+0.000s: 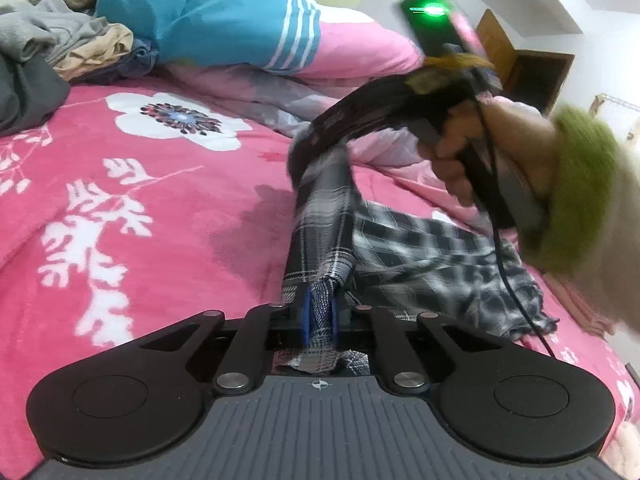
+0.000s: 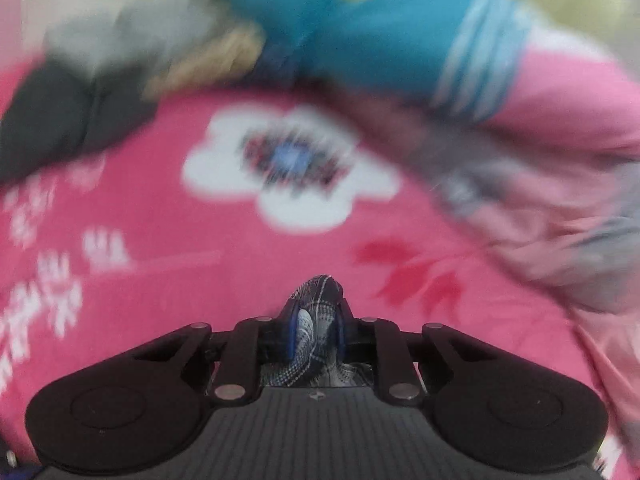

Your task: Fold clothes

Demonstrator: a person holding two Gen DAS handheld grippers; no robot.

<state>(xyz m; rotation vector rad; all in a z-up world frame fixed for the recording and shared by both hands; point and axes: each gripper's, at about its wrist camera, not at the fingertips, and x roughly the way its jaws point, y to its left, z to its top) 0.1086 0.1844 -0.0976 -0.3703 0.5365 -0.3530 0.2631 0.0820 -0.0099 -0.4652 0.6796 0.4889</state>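
You have both your left gripper [image 1: 319,322] and right gripper [image 2: 318,336] clamped on the plaid garment [image 1: 420,256] lifted off the pink bedspread [image 1: 140,200], so next spread it flat mid-bed.

item: dark grey-and-white plaid woven cloth garment [image 1: 320,236] | state: bunched, partly lifted in a taut twisted strip | lies: remainder crumpled on pink floral bedspread [image 1: 160,208] | right wrist view: a fold of the same plaid [image 2: 318,320] shows, blurred
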